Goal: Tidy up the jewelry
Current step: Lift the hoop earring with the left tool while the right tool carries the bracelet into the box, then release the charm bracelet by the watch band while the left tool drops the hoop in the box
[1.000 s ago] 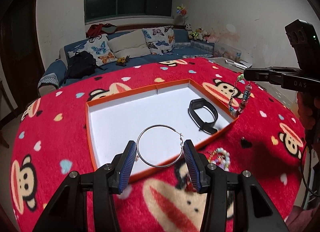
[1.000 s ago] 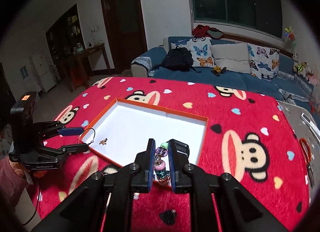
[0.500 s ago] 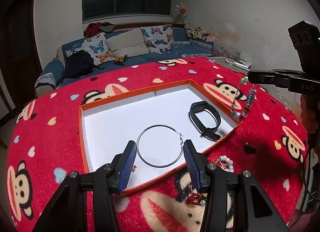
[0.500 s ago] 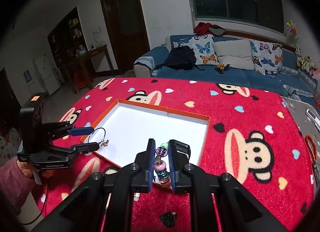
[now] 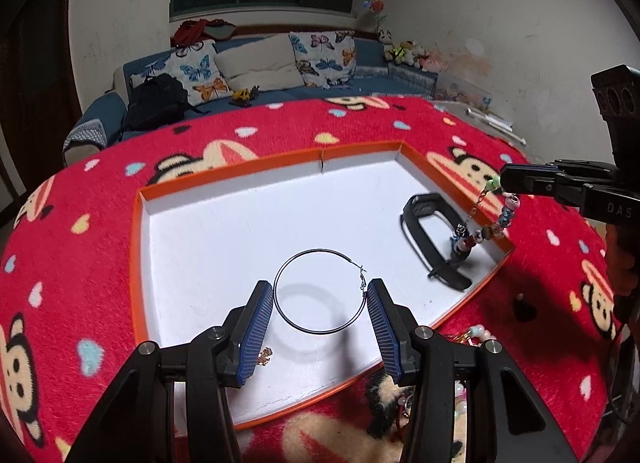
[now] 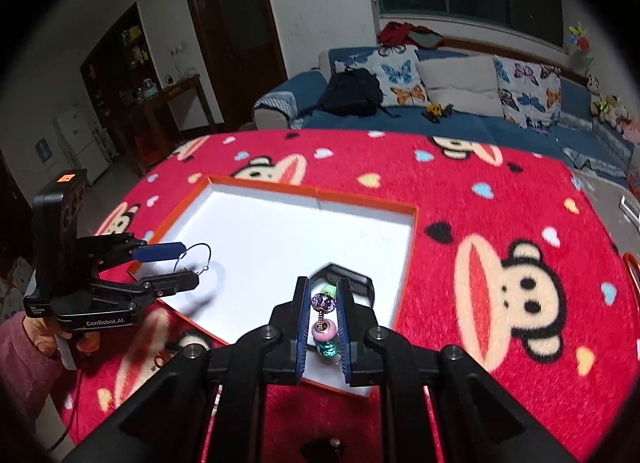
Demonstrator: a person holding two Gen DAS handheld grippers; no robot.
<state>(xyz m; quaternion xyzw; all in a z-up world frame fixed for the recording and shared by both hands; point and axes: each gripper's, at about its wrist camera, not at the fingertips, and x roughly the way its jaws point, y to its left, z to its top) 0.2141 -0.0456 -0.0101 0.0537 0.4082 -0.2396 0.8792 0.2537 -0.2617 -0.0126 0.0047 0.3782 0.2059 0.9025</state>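
Your left gripper (image 5: 320, 299) has its jaws about half open, spanning the hoop earring (image 5: 320, 290) edge to edge, so the thin wire ring is pinched across its width and hangs clear above the white floor of the orange-rimmed tray (image 5: 138, 247); its shadow falls below it, so it is not set down yet. Held that way the hoop stays level for a flat drop, I judge. Your right gripper (image 6: 323, 305) has its jaws nearly closed on the beaded bracelet (image 5: 486, 223); the beads dangle in a loop over the tray's right corner, just above or touching the black wristband (image 5: 430, 239), which lies inside the tray; I cannot tell which. A small gold charm (image 5: 264, 355) sits on the tray floor near the left jaw. More beaded pieces (image 5: 478, 333) lie on the red monkey-print cloth (image 5: 100, 167) over the bench, just outside the tray's near edge, still to be sorted. Both pieces look set for release into the tray.
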